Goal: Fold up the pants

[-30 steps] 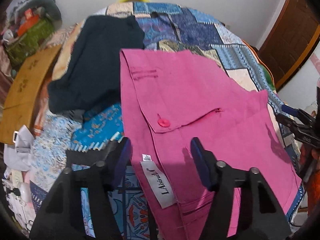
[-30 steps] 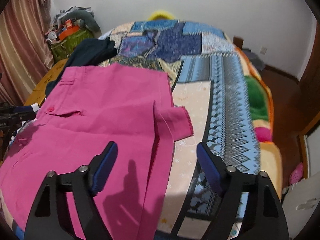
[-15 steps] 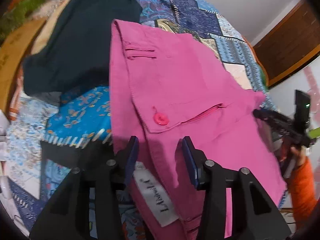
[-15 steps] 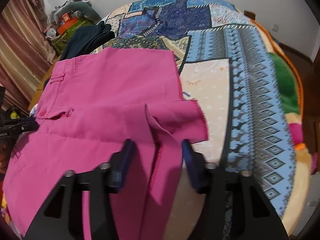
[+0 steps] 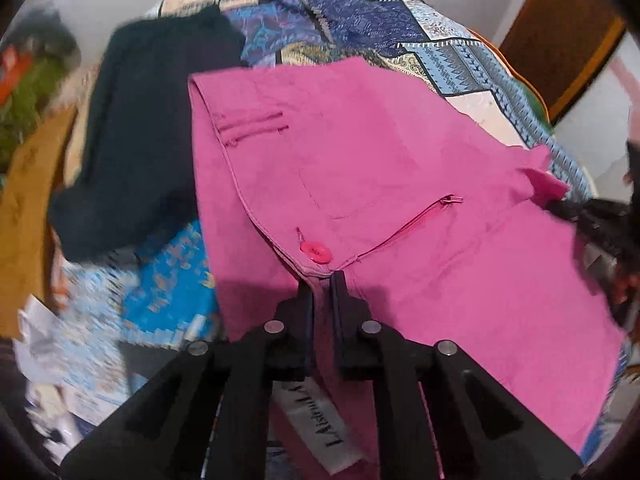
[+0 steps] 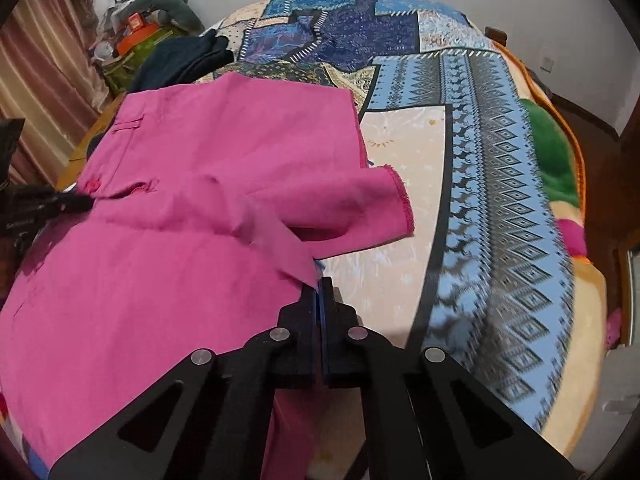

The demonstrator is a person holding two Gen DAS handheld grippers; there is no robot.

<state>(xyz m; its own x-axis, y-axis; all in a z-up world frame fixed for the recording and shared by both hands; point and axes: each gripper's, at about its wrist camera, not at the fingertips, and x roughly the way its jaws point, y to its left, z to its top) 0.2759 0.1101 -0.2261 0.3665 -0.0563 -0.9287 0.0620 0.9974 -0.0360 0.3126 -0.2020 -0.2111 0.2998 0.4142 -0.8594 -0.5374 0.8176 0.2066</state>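
Note:
Pink pants (image 5: 400, 168) lie spread on a patchwork bedspread (image 5: 360, 20); they also show in the right wrist view (image 6: 200, 168). My left gripper (image 5: 322, 280) is shut on the waistband edge just below the pink button (image 5: 316, 252), near the white label (image 5: 320, 428). My right gripper (image 6: 320, 286) is shut on the pants' leg hem edge, with a flap of fabric (image 6: 352, 208) lifted and curled beyond it. The left gripper shows at the left edge of the right wrist view (image 6: 86, 202).
A dark navy garment (image 5: 148, 128) lies left of the pants, also in the right wrist view (image 6: 184, 60). A pile of clutter (image 6: 140, 36) sits by the curtain (image 6: 36, 88). A brown door (image 5: 560, 40) stands at right. The bedspread (image 6: 480, 160) extends right.
Both grippers were open a second ago, narrowed, and are now shut on the pants' fabric. The hem flap has risen and curled on the right side.

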